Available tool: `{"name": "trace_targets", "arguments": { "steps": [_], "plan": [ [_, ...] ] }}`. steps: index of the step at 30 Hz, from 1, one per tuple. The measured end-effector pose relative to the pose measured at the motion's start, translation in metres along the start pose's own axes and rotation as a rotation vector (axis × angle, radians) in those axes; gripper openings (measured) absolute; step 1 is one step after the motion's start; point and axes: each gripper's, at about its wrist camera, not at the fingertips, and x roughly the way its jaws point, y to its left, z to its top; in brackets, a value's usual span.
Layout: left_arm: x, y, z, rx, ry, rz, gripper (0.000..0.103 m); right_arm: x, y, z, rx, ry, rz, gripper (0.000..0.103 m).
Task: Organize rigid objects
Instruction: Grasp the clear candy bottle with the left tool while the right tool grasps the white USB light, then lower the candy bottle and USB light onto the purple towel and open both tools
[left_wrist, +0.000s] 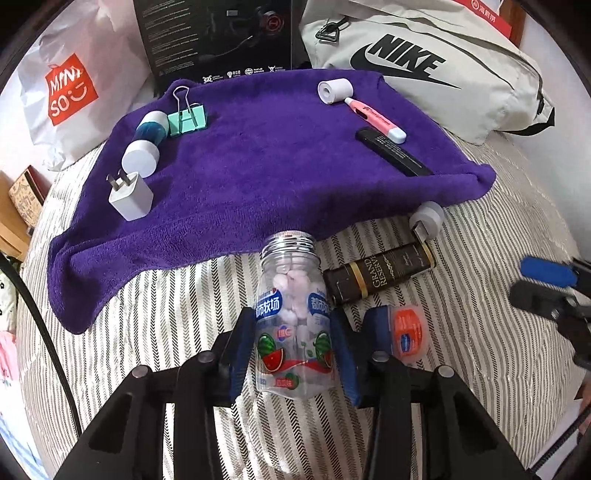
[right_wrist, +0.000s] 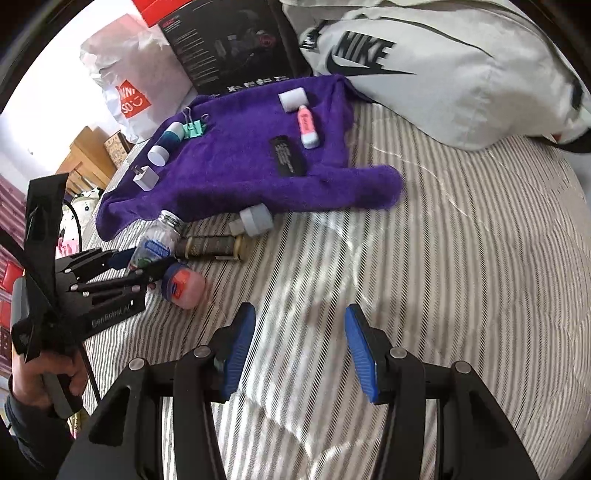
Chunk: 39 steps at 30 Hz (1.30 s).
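Note:
A clear candy bottle (left_wrist: 293, 317) with a silver threaded neck lies on the striped bed between the blue pads of my left gripper (left_wrist: 293, 339), which is shut on it; it also shows in the right wrist view (right_wrist: 157, 240). Beside it lie a brown "Grand Reserve" tube (left_wrist: 380, 275), an orange round tin (left_wrist: 408, 334) and a grey USB adapter (left_wrist: 428, 218). On the purple towel (left_wrist: 258, 158) lie a white plug (left_wrist: 131, 197), blue-and-white bottle (left_wrist: 146, 142), green binder clip (left_wrist: 186, 118), white roll (left_wrist: 334, 90), pink highlighter (left_wrist: 375, 118) and black bar (left_wrist: 393, 151). My right gripper (right_wrist: 301, 347) is open and empty over the bed.
A Nike bag (left_wrist: 424, 62), a black box (left_wrist: 218, 37) and a Miniso bag (left_wrist: 74, 88) stand behind the towel. The striped bedding (right_wrist: 461, 277) stretches to the right. A wooden piece of furniture (right_wrist: 86, 160) stands at the bed's left.

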Motion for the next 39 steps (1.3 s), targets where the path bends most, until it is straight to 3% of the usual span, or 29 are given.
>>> {"name": "trace_targets", "arguments": {
  "steps": [4,10,21,22,23,30,34,39],
  "plan": [
    [-0.006,0.013,-0.008,-0.011,0.003,0.011,0.039,0.013,0.007,0.020,-0.011,-0.036,0.043,0.050],
    [-0.010,0.029,-0.016,-0.034,0.001,-0.021,0.039,0.040,0.027,0.047,-0.074,-0.024,0.033,0.050],
    [-0.011,0.030,-0.017,-0.012,-0.006,-0.031,0.039,0.066,0.040,0.059,-0.149,-0.008,-0.011,0.047],
    [-0.011,0.030,-0.017,-0.013,-0.007,-0.032,0.039,0.066,0.041,0.059,-0.157,-0.009,-0.017,0.046],
    [-0.012,0.030,-0.018,-0.015,-0.009,-0.034,0.039,0.066,0.042,0.058,-0.171,-0.013,-0.018,0.036],
    [-0.013,0.035,-0.019,-0.027,-0.014,-0.063,0.039,0.048,0.035,0.045,-0.179,-0.002,-0.055,0.036],
    [-0.014,0.037,-0.021,-0.034,-0.016,-0.064,0.039,0.028,0.018,0.027,-0.154,0.000,-0.142,0.036],
    [-0.013,0.029,-0.021,-0.003,-0.014,-0.012,0.040,0.031,0.004,0.012,-0.136,0.026,-0.159,0.037]
  ]
}}
